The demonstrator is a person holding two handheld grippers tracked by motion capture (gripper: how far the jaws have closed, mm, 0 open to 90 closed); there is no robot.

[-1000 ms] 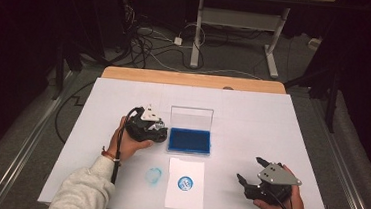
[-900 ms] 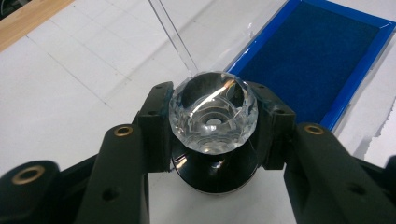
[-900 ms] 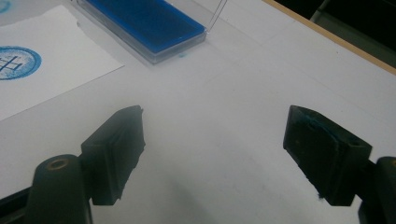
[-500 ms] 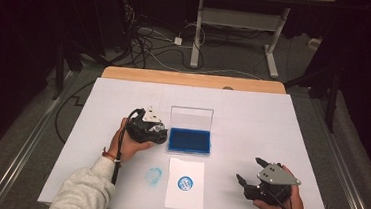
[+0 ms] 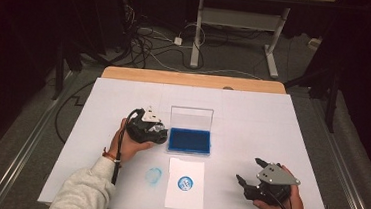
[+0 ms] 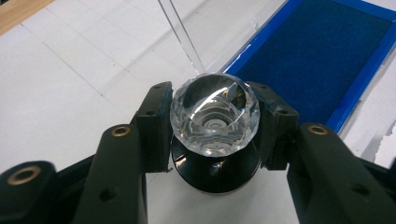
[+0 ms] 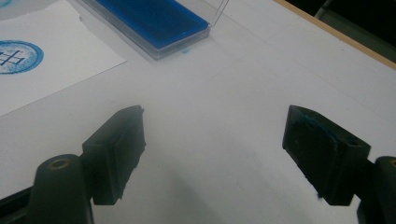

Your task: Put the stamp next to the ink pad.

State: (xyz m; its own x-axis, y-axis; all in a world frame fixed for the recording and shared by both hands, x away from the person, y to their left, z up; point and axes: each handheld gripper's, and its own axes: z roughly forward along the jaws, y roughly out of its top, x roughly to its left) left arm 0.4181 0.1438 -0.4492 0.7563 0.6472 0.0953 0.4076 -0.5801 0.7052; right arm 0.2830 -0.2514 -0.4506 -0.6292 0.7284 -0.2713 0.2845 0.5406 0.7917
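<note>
Nothing has shifted — left claw (image 6: 212, 126) pinches stamp (image 6: 215, 119) beside ink pad (image 5: 189, 140); right claw (image 7: 210, 158) spread.

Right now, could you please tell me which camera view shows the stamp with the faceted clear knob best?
The left gripper view: the stamp sits close up between the left hand-held gripper pads, knob facets and black base plain. In the high view the gripper body hides it. The right gripper view looks toward the ink pad instead.
</note>
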